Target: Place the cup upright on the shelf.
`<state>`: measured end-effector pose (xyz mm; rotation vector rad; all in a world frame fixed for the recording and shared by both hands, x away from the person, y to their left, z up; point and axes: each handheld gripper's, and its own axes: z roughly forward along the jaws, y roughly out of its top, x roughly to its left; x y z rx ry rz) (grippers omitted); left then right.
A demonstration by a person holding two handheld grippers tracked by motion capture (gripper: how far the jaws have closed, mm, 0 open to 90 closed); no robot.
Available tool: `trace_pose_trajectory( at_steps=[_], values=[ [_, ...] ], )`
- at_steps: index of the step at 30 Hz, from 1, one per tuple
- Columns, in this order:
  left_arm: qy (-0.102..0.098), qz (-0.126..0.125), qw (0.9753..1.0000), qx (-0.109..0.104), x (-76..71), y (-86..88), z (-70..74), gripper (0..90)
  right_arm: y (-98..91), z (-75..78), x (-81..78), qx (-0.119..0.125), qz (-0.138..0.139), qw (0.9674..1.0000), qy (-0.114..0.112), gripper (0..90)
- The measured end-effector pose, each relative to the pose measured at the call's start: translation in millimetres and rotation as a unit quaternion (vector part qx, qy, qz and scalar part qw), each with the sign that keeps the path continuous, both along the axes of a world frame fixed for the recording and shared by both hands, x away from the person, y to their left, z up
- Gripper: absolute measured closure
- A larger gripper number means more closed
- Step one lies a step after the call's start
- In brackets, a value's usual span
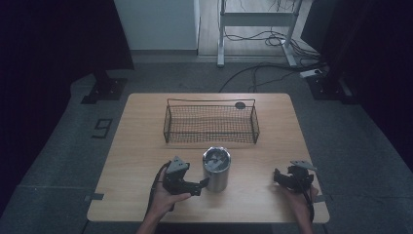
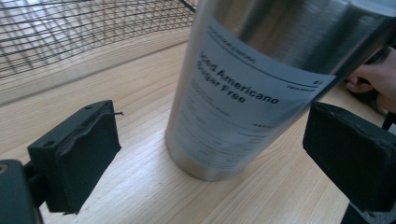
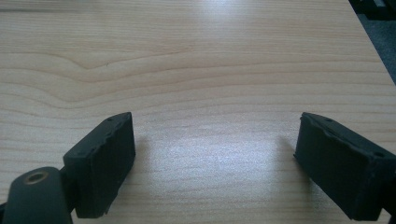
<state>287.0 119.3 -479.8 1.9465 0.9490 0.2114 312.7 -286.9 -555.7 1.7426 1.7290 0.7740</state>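
Steel tumbler (image 2: 261, 79) between left claw (image 2: 210, 154) jaws

Camera layout: one fixed overhead view, two gripper-mounted close views.

The high view looks forward and down from the person's side, taking in the whole table (image 1: 141, 146) at mid-frame with floor beyond. The left gripper view sits low and very near the steel tumbler (image 2: 261, 79), facing it, with the wire basket (image 2: 70, 32) at upper left; both also appear in the high view. The right gripper view looks steeply down at bare tabletop (image 3: 201, 70) from close range.
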Motion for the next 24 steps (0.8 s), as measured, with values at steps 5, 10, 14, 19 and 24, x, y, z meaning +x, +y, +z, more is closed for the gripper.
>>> trace_pose_trajectory(
  at_steps=[5, 10, 14, 19, 24],
  values=[
    [-0.003, -0.006, 1.0000, -0.003, -0.3, -5.9, -0.5, 2.7, 0.0, 0.0, 0.0, 0.000, 0.000, 1.0000, 0.000, 11.8],
    [-0.002, -0.009, 1.0000, 0.000, 1.1, -12.1, -0.6, 2.3, -0.1, 0.2, -0.1, 0.000, -0.001, 1.0000, 0.001, 11.8],
    [-0.009, -0.014, 0.9998, 0.006, 1.8, -19.0, -1.7, 1.0, -0.3, 0.0, 0.0, -0.001, -0.002, 1.0000, 0.000, 11.8],
    [-0.014, -0.016, 0.9998, 0.002, 2.1, -22.9, -0.7, 0.9, -0.3, 0.0, 0.0, -0.001, -0.002, 1.0000, 0.000, 11.8],
    [-0.019, -0.019, 0.9996, 0.000, 4.1, -30.0, 2.0, 0.0, -0.3, 0.0, 0.0, -0.001, -0.003, 1.0000, 0.000, 11.8]
  ],
)
